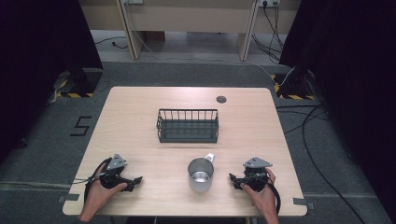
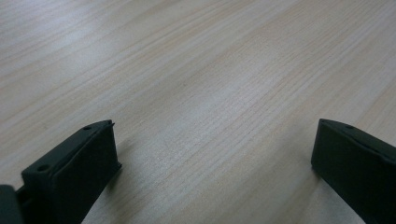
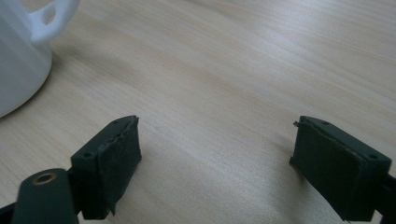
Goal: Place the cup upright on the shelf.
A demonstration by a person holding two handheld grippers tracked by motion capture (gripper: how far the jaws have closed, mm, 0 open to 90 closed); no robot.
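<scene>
A metal mug point(image 1: 201, 175) with a white handle stands upright near the table's front edge, between the two hands. In the right gripper view the mug point(image 3: 18, 60) sits at the upper left, its handle turned toward the jaws. My left gripper point(image 1: 138, 179) rests low on the wood to the left of the mug and points at it. In its own view the left gripper point(image 2: 215, 126) has its jaws wide apart over bare wood. My right gripper point(image 1: 232, 179) lies to the right of the mug. The right gripper point(image 3: 217, 121) stands open, with nothing between its pads.
A dark wire basket point(image 1: 187, 125) sits at the middle of the wooden table point(image 1: 140, 107), behind the mug. A round cable grommet point(image 1: 221, 99) is set in the top near the far edge. Cables trail on the floor to the right.
</scene>
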